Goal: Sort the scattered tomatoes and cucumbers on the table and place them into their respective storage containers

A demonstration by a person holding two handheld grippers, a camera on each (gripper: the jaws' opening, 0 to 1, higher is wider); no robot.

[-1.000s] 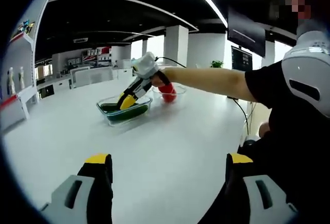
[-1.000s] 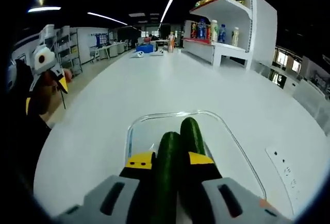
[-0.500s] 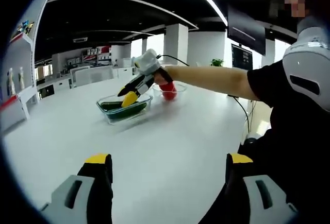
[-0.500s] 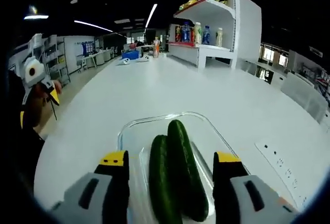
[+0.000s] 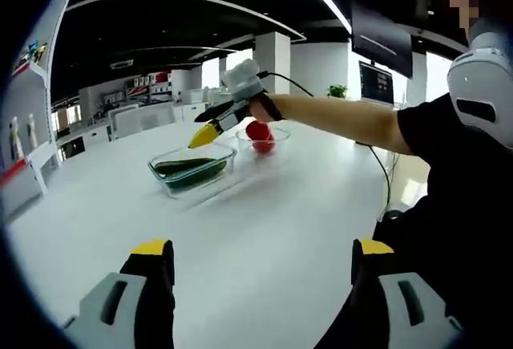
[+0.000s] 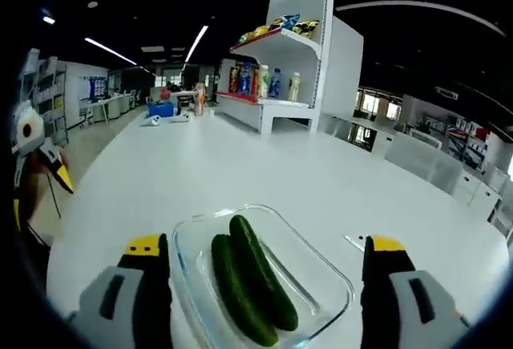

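Observation:
Two dark green cucumbers [image 6: 248,281] lie side by side in a clear rectangular container [image 6: 325,273] on the white table. My right gripper [image 6: 260,249] hangs open above that container, one jaw on each side, touching nothing. In the left gripper view the same container [image 5: 191,171] holds the cucumbers [image 5: 188,168], and the right gripper [image 5: 210,129] hovers just above it on a person's outstretched arm. Behind it a clear bowl [image 5: 276,136] holds red tomatoes [image 5: 260,133]. My left gripper [image 5: 263,253] is open over bare table, near the person's body.
A white shelf unit [image 6: 309,68] with bottles and snack packs stands at the table's far side. A person in a black top [image 5: 449,204] fills the right of the left gripper view. White tabletop [image 5: 264,221] lies between the left gripper and the containers.
My right gripper opened and let go of the cucumber, which now lies in the container beside the other one. The gripper then rose clear. The left gripper stayed put.

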